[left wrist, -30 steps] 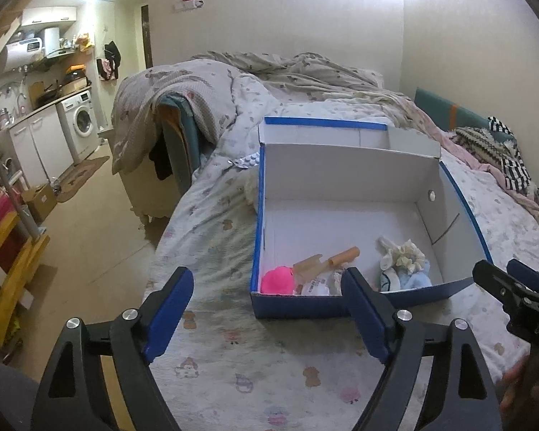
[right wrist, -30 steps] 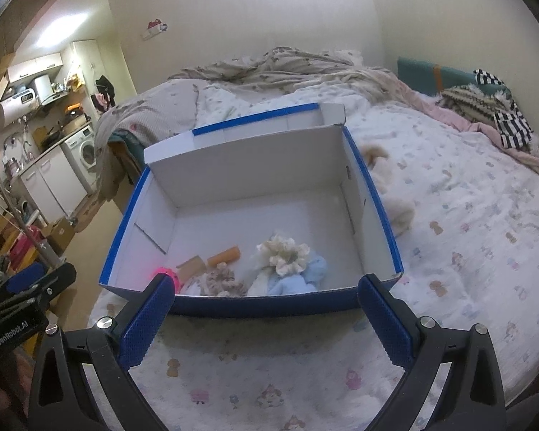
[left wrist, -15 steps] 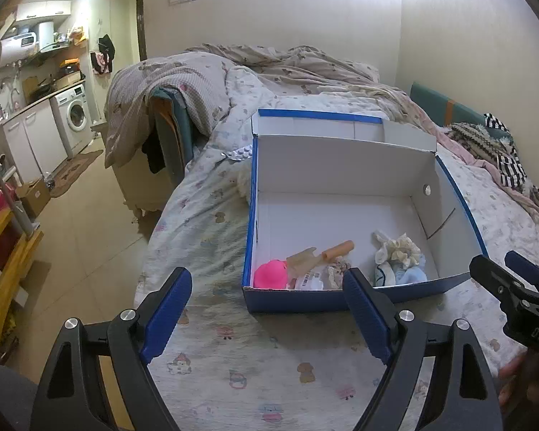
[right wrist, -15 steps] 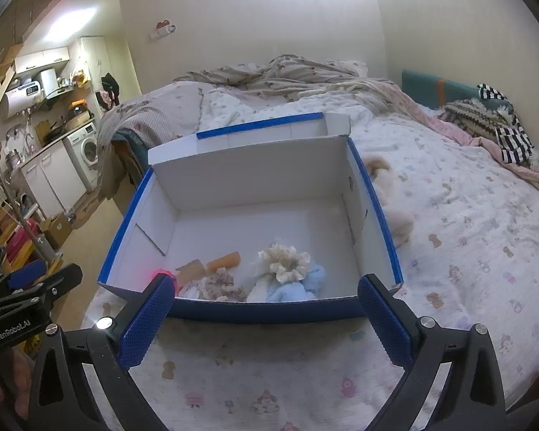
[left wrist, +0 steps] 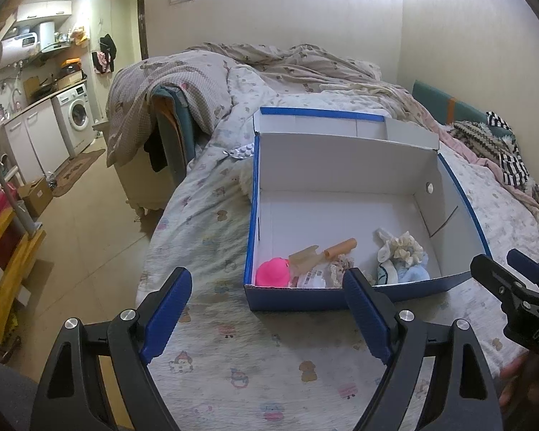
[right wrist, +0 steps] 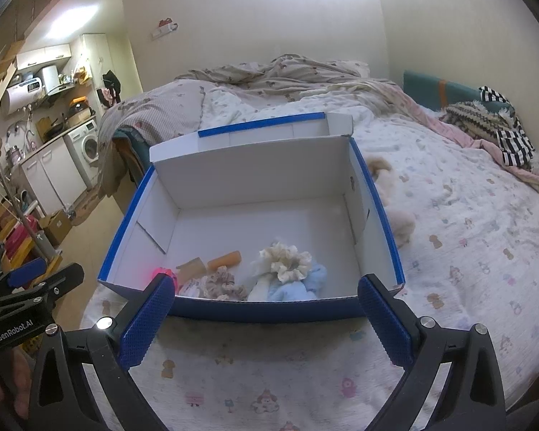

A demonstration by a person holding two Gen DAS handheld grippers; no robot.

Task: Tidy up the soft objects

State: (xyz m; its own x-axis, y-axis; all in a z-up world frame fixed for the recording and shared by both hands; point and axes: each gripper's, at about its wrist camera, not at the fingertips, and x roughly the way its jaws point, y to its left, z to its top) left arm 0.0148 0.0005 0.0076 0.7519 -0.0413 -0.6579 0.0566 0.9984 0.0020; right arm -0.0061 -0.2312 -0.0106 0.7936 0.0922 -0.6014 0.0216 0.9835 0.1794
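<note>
- Left gripper (left wrist: 267,296): jaws spread wide, holding nothing, above the printed bedsheet (left wrist: 269,370).
- Right gripper (right wrist: 266,303): likewise wide apart and empty.
- Just ahead of both: blue box (right wrist: 262,310), lid flipped back, its near wall between the claws and the contents.
- Inside, against that wall: pink ball (left wrist: 272,272), cream scrunchie (right wrist: 287,262), light-blue cloth (right wrist: 302,282).
- Right of the box: beige plush (right wrist: 400,221) on the sheet.

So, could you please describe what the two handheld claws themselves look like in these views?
Both match: the left claw and right claw have black Y-shaped frames with triangular cut-outs, silver round bolts, and blue textured pads lining the fingers' inner faces. White lettering "GenRobot.AI" marks the left one's body, seen from the right wrist. No cables or sleeves are visible.
</note>
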